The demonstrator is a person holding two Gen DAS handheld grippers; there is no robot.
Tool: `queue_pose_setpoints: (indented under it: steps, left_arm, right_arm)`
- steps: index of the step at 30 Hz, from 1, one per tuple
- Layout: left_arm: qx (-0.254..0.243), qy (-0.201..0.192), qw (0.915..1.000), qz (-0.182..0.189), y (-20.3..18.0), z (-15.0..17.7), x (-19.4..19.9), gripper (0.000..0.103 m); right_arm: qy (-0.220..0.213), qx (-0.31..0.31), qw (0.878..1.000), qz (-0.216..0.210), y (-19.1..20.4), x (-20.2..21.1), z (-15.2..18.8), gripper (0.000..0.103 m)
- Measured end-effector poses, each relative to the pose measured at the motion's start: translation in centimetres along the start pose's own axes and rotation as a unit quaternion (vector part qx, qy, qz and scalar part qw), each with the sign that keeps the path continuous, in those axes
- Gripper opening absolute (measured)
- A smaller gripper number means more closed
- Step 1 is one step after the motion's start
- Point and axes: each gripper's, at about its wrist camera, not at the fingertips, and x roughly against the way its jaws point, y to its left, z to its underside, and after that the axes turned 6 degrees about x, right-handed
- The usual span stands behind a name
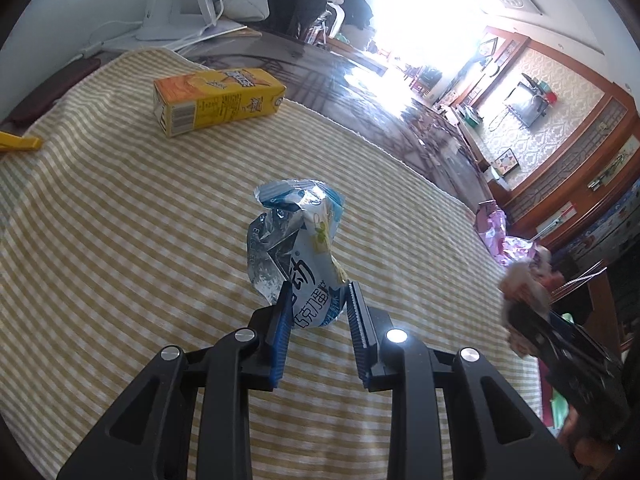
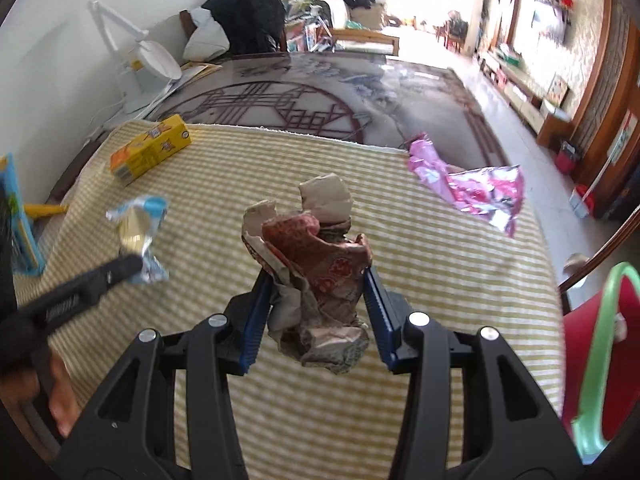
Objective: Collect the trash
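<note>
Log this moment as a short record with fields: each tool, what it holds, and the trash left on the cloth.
left tool: shut on the blue and silver wrapper
right tool: shut on the crumpled red and brown paper
loose trash: yellow carton lying on its side at the far left; pink wrapper at the far right
surface: yellow striped cloth over a glass-topped table
nearby: red bin with green handle at the right edge
</note>
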Motion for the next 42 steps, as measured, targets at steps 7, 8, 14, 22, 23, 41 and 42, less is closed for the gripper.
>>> queue_pose_setpoints:
  steps: [7, 8, 14, 22, 23, 41, 42]
  left_arm:
    - [-0.018, -0.016, 0.9995, -0.023, 0.2, 0.5, 0.3, 0.025]
    - [-0.021, -0.015, 0.9993, -0.028, 0.2, 0.6, 0.2, 0.025]
    - [-0.029, -0.016, 0.9986, -0.041, 0.1, 0.9, -0.1, 0.025]
    - [-0.039, -0.024, 0.9975, -0.054, -0.1, 1.2, 0.1, 0.025]
    - [-0.041, -0.025, 0.9974, -0.055, -0.2, 1.2, 0.2, 0.025]
    - [-0.088, -0.038, 0.9932, -0.067, -2.4, 4.0, 3.2, 0.025]
    - [-0.086, -0.031, 0.9935, -0.067, -2.3, 4.5, 3.2, 0.025]
  right_arm:
    - [-0.019, -0.002, 1.000, 0.013, -0.8, 0.4, 1.3, 0.045]
    - [-0.020, -0.001, 1.000, 0.014, -0.9, 0.5, 1.4, 0.045]
    - [-0.033, 0.012, 0.999, 0.027, -1.0, 0.8, 1.6, 0.045]
    - [-0.048, 0.004, 0.998, 0.029, -1.7, 1.7, 1.6, 0.045]
    - [-0.049, 0.002, 0.998, 0.029, -1.8, 1.8, 1.6, 0.045]
    - [-0.067, -0.051, 0.996, 0.026, -5.1, 3.5, 2.7, 0.045]
    - [-0.068, -0.053, 0.996, 0.025, -5.2, 3.6, 2.7, 0.045]
